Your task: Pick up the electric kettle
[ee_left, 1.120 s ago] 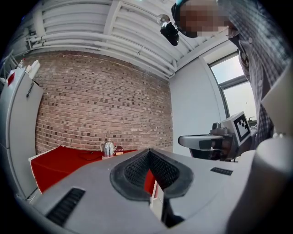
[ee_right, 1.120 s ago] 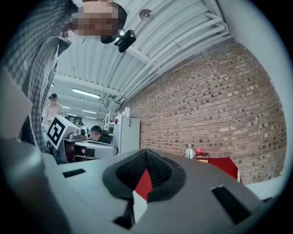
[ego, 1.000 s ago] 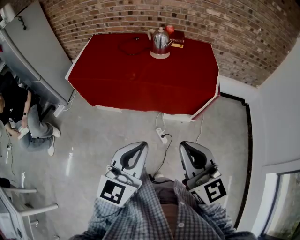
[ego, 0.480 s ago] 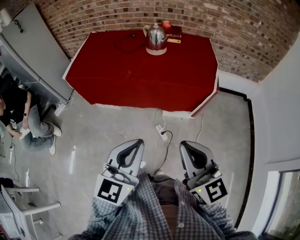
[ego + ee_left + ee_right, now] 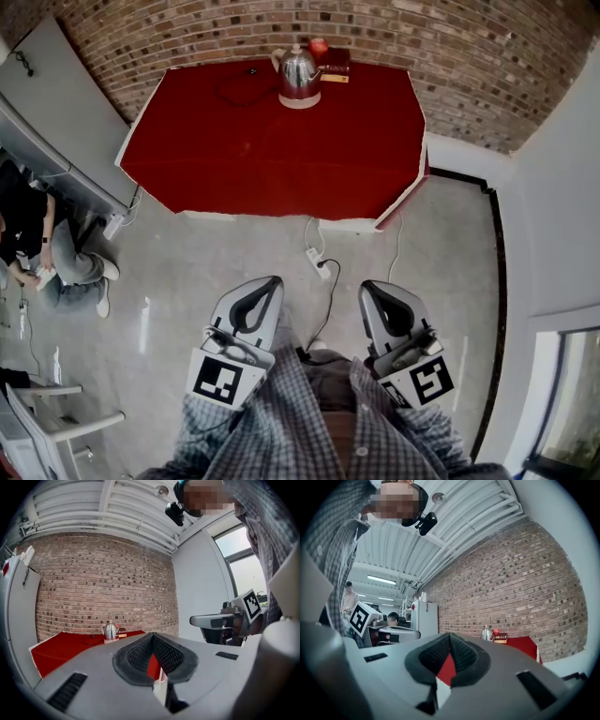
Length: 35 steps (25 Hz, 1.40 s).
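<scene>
Your left claw [image 5: 269, 284] is pressed together, empty. Far ahead, the electric kettle [image 5: 297, 75], shiny steel with its spout to the left, stands upright at the red bench's [image 5: 281, 155] back edge. The label on the box [image 5: 336, 66] beside it is too small to read. Your right claw [image 5: 373, 289] is pressed together too.

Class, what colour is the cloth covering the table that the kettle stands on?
The cloth under the kettle is red, clearest in the head view.

red table [image 5: 272, 150] against brick wall [image 5: 469, 56] | power strip [image 5: 317, 263] on floor [image 5: 206, 272] | person [image 5: 47, 248] seated left
</scene>
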### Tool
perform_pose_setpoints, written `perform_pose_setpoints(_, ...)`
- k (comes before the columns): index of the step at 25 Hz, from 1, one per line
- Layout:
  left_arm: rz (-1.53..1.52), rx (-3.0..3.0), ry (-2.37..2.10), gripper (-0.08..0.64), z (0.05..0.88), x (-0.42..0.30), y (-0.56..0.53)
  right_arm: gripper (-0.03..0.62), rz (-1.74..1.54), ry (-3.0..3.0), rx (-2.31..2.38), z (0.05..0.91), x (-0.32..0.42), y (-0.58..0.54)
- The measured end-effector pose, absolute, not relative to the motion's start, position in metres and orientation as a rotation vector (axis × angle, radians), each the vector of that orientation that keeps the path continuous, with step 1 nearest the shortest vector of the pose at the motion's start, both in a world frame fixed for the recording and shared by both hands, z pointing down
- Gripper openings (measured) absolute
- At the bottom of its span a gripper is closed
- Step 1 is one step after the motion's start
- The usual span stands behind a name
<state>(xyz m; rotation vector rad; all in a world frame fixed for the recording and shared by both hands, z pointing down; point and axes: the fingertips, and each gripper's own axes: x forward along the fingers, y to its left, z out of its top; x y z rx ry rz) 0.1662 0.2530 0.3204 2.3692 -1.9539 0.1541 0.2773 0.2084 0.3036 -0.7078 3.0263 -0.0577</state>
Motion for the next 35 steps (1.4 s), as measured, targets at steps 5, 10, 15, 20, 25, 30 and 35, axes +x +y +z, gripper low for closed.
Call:
perform_pose_setpoints(5,0.160,2.398,-1.925,0.008,0.319,0.161,0.238,0.008,-0.066,3.031,-0.754,0.305,0.277,0.202)
perform_pose_setpoints(10,0.154,2.392,-1.898,0.008,0.324,0.150,0.223,0.008,-0.088,3.021,-0.804,0.309,0.271,0.187)
perform_pose_setpoints(15,0.181,2.401,-1.881,0.008,0.329,0.129,0.204,0.008,-0.098,3.013,-0.868,0.314,0.255,0.165)
perform_pose_setpoints(20,0.184,2.413,-1.846,0.008,0.331,0.098,0.180,0.008,-0.100,3.015,-0.910,0.313,0.226,0.138)
perform_pose_setpoints(25,0.177,2.439,-1.796,0.008,0.329,0.064,0.154,0.008,-0.094,3.003,-0.949,0.310,0.189,0.114)
perform_pose_setpoints(30,0.181,2.477,-1.753,0.008,0.326,0.026,0.132,0.008,-0.079,2.971,-0.999,0.301,0.152,0.097)
perform_pose_setpoints(35,0.180,2.514,-1.696,0.008,0.326,-0.004,0.111,0.008,-0.083,2.963,-1.058,0.300,0.120,0.080)
